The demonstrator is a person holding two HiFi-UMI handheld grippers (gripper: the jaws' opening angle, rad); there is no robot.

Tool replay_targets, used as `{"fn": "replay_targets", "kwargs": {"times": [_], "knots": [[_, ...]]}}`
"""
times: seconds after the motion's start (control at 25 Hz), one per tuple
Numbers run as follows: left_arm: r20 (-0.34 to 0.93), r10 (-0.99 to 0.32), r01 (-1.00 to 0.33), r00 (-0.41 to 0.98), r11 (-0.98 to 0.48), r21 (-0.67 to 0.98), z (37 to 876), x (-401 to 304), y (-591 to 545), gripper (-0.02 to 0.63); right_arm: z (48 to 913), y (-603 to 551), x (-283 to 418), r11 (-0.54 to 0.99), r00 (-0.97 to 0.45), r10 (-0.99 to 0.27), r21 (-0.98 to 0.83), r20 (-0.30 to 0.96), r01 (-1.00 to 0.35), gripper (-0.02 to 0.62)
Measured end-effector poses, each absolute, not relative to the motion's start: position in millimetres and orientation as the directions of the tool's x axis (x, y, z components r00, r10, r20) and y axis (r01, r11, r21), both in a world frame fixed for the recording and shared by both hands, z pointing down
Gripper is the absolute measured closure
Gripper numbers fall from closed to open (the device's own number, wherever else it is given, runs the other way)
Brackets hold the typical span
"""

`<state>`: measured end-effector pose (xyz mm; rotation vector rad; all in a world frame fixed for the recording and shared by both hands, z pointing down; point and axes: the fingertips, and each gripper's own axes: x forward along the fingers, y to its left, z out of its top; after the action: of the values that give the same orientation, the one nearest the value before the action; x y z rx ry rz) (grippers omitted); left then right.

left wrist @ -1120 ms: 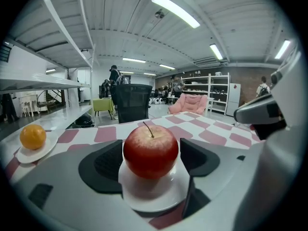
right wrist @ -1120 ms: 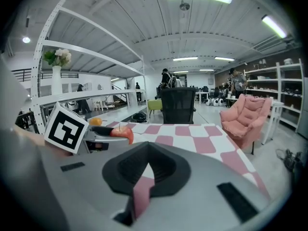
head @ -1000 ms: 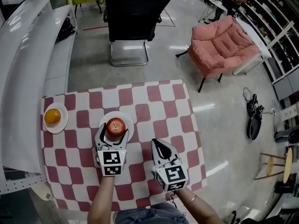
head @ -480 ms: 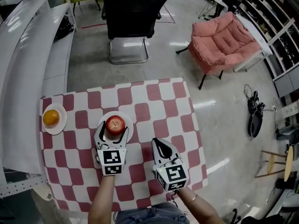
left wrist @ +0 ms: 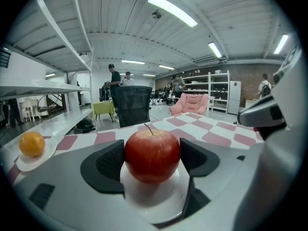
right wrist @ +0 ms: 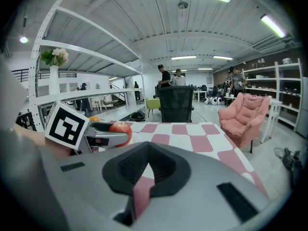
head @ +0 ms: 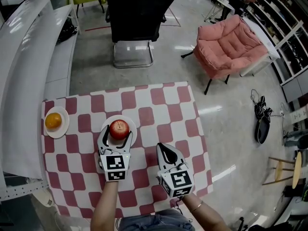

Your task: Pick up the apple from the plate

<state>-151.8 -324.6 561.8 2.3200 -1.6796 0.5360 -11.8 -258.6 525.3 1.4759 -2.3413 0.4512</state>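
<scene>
A red apple (head: 119, 128) sits over a small white plate (head: 127, 120) on the red-and-white checked table (head: 159, 109). My left gripper (head: 117, 133) reaches over the plate's near side, and its two black pads press the apple's left and right sides. In the left gripper view the apple (left wrist: 152, 155) fills the gap between the pads, with the plate (left wrist: 154, 203) just below it; I cannot tell whether they still touch. My right gripper (head: 163, 151) hovers over the table to the right of the plate, shut on nothing, its tips meeting (right wrist: 148, 165). From there the apple (right wrist: 121, 128) shows at the left.
An orange (head: 53, 121) lies on a second white plate (head: 62, 128) near the table's left edge. A black office chair (head: 137, 18) stands beyond the far edge, a pink armchair (head: 228, 44) farther right. White shelving (head: 29, 42) runs along the left.
The left gripper and apple hold nearly the same place over the plate; only a slight shift of the view. The right gripper has not moved.
</scene>
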Motion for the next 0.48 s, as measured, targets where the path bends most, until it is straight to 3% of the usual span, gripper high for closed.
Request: {"fn": "replay_targets", "kwargs": {"times": [0.48], "knots": [[0.432, -0.855, -0.948, 0.288, -0.317, 0.005, 563.8, -151.7, -322.6, 0.245, 519.8, -252.6, -11.1, 0.416, -0.409, -0.802, -0.084, 0.435, -0.906, 0.586]]}}
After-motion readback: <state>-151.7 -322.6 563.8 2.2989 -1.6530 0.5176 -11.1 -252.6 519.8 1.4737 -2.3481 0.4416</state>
